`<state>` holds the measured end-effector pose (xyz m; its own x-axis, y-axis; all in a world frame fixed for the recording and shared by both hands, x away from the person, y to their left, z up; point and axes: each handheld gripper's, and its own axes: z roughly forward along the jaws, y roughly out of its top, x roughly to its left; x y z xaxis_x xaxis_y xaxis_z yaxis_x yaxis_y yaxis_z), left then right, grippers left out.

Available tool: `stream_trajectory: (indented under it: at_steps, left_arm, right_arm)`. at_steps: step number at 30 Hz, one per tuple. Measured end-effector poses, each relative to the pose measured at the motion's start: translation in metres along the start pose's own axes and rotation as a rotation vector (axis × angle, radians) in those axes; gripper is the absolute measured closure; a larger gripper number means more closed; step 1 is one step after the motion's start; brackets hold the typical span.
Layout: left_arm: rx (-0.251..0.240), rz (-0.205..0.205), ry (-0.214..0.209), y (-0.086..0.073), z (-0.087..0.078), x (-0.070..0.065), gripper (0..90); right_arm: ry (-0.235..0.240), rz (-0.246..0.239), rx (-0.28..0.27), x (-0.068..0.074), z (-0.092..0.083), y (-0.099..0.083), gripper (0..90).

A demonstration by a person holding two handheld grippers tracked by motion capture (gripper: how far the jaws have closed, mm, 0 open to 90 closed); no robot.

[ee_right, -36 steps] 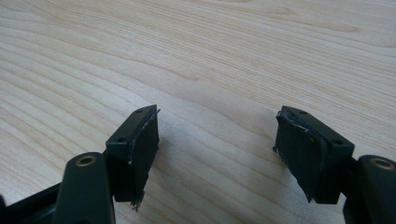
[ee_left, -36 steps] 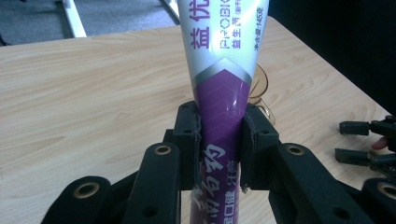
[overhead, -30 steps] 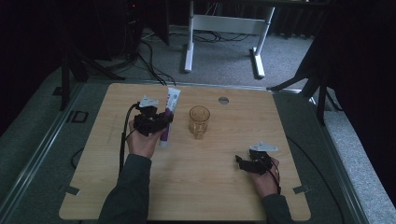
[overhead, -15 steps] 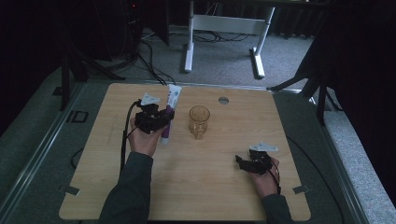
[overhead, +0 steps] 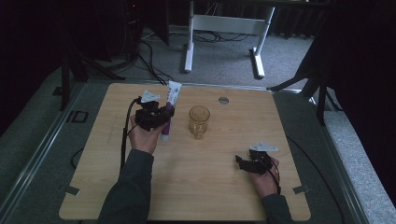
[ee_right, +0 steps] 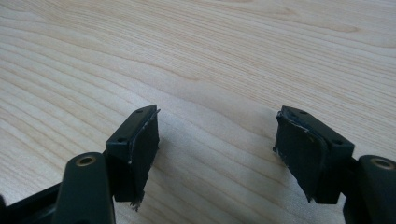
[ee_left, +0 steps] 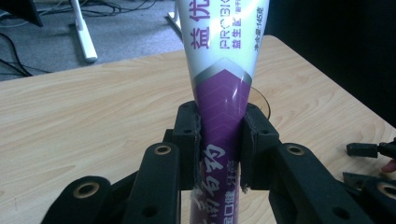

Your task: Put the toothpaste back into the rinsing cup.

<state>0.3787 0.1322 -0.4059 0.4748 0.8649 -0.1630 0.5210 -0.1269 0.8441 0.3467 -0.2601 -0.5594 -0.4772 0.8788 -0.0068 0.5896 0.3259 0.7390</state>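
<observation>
Gripping the purple-and-white tube (ee_left: 223, 93) at frame left-centre, the left gripper (overhead: 156, 114) is clamped on its purple section; legible print reads "PROBIO". Centre: glass cup (overhead: 199, 121), contents indiscernible. Lower right: right gripper (ee_right: 215, 149), jaws apart above the table (overhead: 205, 186).

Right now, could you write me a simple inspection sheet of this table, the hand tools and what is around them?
Surface: wooden table, with a small round insert near the far edge.
Job's things: purple and white tube; glass cup beside it.
Clutter: nothing seen.
Grippers: left gripper clamped on the tube; right gripper open over bare wood.
Cables: black cable trailing from the left gripper.
Surroundings: grey carpet, white desk frame, floor cables.
</observation>
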Motion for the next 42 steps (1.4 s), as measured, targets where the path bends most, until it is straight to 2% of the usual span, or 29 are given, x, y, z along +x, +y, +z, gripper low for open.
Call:
stream_trajectory:
  at_steps: [23, 42]
  left_arm:
    - [-0.026, -0.007, 0.003, 0.009, 0.007, 0.001, 71.5]
    - [-0.042, 0.031, 0.015, 0.019, 0.010, -0.001, 71.5]
  right_arm:
    - [0.000, 0.000, 0.000, 0.000, 0.000, 0.000, 30.0]
    - [0.000, 0.000, 0.001, 0.000, 0.000, 0.000, 29.9]
